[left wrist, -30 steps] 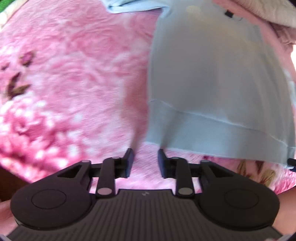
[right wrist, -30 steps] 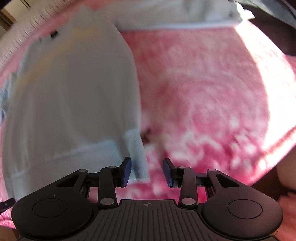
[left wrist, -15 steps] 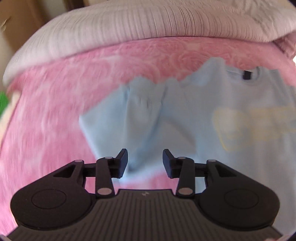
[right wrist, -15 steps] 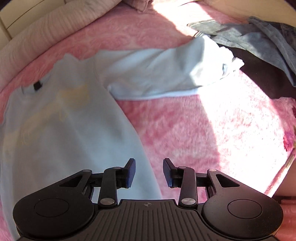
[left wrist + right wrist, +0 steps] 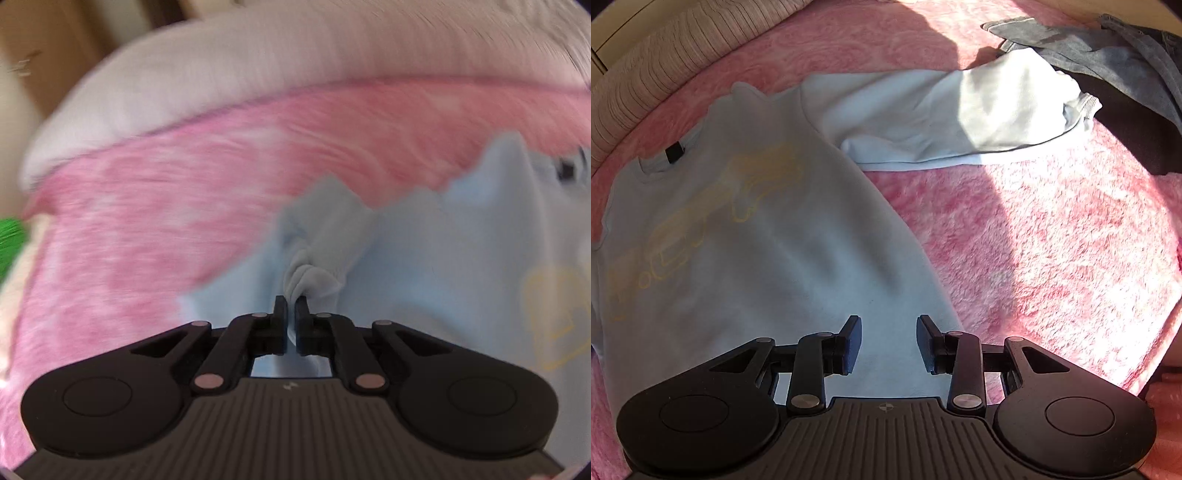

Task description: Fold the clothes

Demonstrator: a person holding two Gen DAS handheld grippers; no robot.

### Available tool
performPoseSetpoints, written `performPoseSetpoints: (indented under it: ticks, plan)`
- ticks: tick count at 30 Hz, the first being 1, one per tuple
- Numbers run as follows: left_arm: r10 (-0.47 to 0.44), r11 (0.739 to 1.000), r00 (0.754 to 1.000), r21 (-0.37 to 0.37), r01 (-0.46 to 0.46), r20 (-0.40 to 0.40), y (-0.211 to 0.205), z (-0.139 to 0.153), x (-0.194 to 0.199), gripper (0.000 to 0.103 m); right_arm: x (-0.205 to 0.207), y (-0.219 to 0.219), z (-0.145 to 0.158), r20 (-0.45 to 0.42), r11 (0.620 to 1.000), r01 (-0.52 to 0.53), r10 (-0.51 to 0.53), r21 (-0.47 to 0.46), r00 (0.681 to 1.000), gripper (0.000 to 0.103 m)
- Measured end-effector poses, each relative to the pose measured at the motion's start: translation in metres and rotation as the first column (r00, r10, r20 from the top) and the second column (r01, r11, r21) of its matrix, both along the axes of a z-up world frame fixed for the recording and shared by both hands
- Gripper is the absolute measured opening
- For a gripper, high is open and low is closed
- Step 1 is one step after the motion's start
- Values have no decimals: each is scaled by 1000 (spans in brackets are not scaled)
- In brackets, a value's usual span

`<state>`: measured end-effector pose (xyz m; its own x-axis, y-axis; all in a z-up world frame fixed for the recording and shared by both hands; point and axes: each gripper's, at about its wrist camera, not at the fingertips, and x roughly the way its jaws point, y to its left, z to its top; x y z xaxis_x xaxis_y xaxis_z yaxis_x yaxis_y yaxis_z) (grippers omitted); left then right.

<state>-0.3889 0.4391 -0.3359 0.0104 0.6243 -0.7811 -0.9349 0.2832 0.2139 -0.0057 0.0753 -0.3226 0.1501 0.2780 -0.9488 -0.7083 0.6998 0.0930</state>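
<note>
Pale blue sweatshirt spread flat on your pink fleece blanket, your left gripper clenched on a bunched fold of its sleeve, your right gripper hovering released above its body, jeans beyond the other cuff.

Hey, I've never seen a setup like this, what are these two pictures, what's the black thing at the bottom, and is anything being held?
Each picture comes from a camera mounted on hand-held tongs, one per hand, looking forward along two black fingers. A person works them; there is no robot arm. A light blue sweatshirt lies spread on a pink blanket, with darker clothes heaped at the far right. In the left view, the left tongs are shut on a bunched bit of the sweatshirt's cloth. In the right view, the right tongs hover open over the sweatshirt's body, holding nothing.
</note>
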Motion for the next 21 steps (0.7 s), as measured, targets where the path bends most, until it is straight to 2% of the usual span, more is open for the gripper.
performPoseSetpoints:
  ticks: [3,5,6,7,9,12,13,14,17,18,19,21]
  plan:
    - [171,983,983,62,-176,71,-19,29,-60,3,-6,9,0,-6,1000,-22,22,1,1000,37]
    - [307,945,942,75,-319,135,-40,39,-110,3,-12,16,0,-6,999,-45,45,6,999,37]
    - [374,920,913,61,-388,166,-52,39,-136,3,-16,19,0,-6,998,-58,58,8,998,37]
    - [430,896,882,29,-443,193,-62,35,-158,3,-19,22,-2,-8,997,-71,71,7,997,37]
    - [524,850,819,-84,-520,234,-81,15,-192,4,-26,26,-6,-16,996,-92,92,3,996,37]
    - [614,789,743,-244,-564,267,-101,-23,-216,13,-37,32,-10,-31,992,-124,124,-7,992,37]
    - [645,764,711,-274,-584,282,-106,-32,-221,14,-41,33,-11,-32,991,-136,135,-12,990,37]
    - [661,750,688,-272,-602,300,-108,-34,-224,16,-44,34,-11,-34,989,-148,147,-17,989,37]
    - [673,735,660,-204,-647,334,-111,-27,-227,17,-49,30,-8,-26,984,-176,176,-23,984,37]
    - [672,734,665,-175,-656,326,-111,-23,-228,20,-49,28,-6,-21,983,-180,179,-25,984,37]
    - [662,744,691,-144,-652,291,-111,-18,-226,27,-49,26,-4,-16,984,-176,175,-30,984,37]
    - [634,770,746,-90,-631,204,-113,-11,-219,28,-46,20,0,-15,987,-158,157,-29,987,37]
